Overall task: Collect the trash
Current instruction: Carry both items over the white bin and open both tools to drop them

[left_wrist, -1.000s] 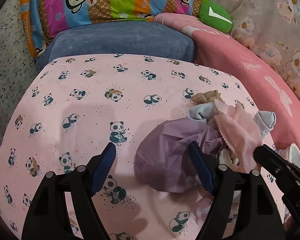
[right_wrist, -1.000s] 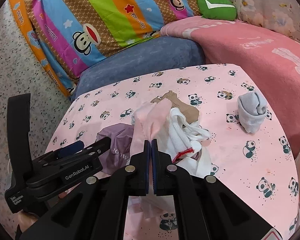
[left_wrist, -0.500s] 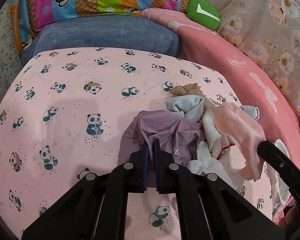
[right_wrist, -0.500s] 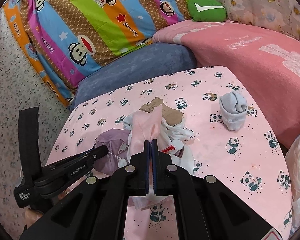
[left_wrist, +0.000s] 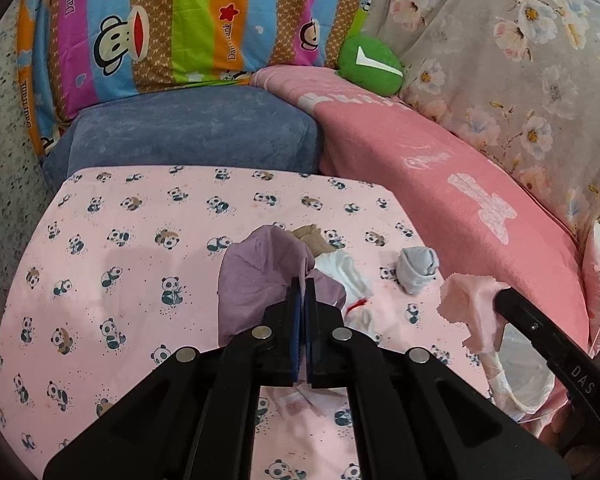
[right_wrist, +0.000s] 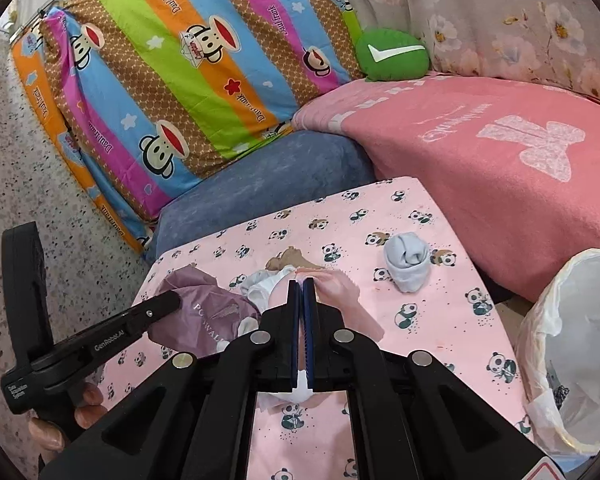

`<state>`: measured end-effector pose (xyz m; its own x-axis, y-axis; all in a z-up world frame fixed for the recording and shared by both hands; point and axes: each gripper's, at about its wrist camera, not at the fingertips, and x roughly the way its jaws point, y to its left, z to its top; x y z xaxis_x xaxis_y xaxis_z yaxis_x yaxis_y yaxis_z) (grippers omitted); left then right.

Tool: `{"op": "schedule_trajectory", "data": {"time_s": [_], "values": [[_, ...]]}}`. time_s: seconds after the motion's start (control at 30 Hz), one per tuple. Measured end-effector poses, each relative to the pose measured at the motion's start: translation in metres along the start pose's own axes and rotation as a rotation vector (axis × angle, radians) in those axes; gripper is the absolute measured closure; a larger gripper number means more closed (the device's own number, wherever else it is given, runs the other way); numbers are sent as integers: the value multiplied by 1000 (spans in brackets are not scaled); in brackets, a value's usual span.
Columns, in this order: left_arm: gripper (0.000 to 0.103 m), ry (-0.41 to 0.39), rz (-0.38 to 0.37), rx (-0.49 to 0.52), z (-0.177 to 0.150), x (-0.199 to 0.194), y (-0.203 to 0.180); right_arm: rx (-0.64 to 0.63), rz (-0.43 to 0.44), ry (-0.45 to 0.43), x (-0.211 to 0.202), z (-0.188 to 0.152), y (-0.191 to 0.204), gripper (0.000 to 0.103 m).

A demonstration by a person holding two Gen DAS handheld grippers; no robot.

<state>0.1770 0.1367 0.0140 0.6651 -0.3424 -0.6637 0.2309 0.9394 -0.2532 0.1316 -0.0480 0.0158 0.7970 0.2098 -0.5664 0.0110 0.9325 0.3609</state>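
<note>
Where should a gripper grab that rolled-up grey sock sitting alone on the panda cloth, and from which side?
Probably from above, closing across the bundle's narrower upper half. The grey sock stands as a compact roll on the panda cloth, apart from the pile, with clear cloth all around, so the fingers can straddle it without catching anything else.

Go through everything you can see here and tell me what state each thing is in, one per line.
left gripper: shut on the purple bag.
purple bag: crumpled, pinched, lifted off the table.
right gripper: shut on the pink cloth.
pink cloth: pinched, hanging limp.
grey sock: rolled up, lying loose on the table.
white socks: bunched, lying on the table.
bin: open, lined with a white bag.
table: covered with a panda-print cloth.
</note>
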Motion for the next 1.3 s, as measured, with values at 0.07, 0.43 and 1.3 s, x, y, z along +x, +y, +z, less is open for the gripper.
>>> {"op": "schedule_trajectory", "data": {"time_s": [0.07, 0.43, 1.3], "values": [[102, -22, -5, 22, 5, -10, -14, 15, -1, -23, -15, 3, -8, 99], [102, -81, -105, 141, 19, -40, -112, 101, -46, -121, -93, 11, -72, 99], [100, 89, -311, 378, -40, 4, -298, 287, -212, -149, -180, -21, -237, 97]]}}
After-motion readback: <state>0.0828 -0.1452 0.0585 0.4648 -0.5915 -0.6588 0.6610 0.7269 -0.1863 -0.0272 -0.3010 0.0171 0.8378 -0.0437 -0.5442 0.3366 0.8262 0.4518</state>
